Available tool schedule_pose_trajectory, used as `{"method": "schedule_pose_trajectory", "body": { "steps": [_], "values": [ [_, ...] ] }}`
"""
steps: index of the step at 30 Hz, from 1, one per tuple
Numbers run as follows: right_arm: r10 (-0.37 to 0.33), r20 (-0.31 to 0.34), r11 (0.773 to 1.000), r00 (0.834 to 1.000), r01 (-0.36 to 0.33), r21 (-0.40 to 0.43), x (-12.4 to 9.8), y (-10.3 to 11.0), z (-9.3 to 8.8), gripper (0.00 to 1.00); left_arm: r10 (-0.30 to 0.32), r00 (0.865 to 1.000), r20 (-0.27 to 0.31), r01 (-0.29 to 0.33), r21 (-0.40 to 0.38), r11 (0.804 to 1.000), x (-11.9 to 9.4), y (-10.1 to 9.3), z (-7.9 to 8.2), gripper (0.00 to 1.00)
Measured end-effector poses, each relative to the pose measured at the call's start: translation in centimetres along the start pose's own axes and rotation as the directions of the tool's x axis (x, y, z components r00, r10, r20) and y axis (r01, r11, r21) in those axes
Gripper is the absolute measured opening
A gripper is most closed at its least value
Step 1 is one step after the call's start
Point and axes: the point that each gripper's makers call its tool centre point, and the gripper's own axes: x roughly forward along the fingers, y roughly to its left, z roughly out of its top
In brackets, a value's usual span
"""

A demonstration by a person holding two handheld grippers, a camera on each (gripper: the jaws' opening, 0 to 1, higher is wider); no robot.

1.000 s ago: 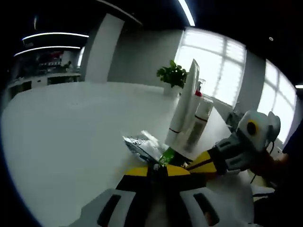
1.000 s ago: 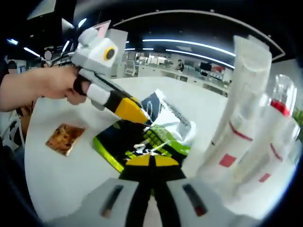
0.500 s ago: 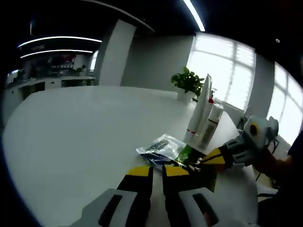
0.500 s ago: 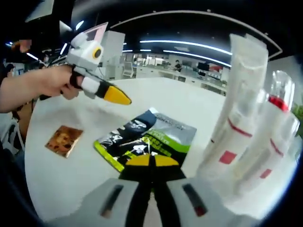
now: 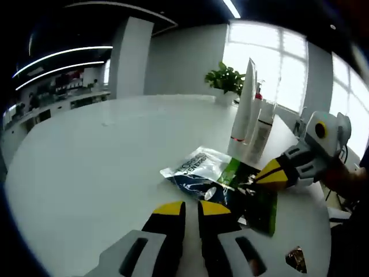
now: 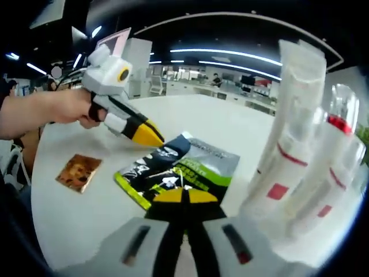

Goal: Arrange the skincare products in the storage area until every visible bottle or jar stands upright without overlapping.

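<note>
A black, green and silver sachet lies flat on the white table. My right gripper is shut on its near green edge, and its yellow tip meets the sachet from the right. My left gripper hovers just short of the sachet with a narrow gap between its jaws and nothing in it; its tip is by the sachet's far corner. A tall white tube and a pump bottle with a red collar stand upright together beside the sachet.
A small brown sachet lies apart on the table. A potted plant stands at the far edge by the windows. A person's hand holds the left gripper.
The left gripper let go of the sachet and drew back, then came near it again. The sachet dropped flat on the table, with the right gripper still on its edge.
</note>
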Motion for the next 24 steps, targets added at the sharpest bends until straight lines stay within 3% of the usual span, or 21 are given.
{"method": "schedule_pose_trajectory", "body": {
  "steps": [24],
  "values": [
    [0.011, -0.004, 1.000, 1.000, -0.011, 0.006, -0.4, -0.7, -0.3, 0.00, -0.040, 0.999, -0.010, 0.040, -0.018, 0.999, 0.4, -1.1, -0.1, 0.08]
  ]
}}
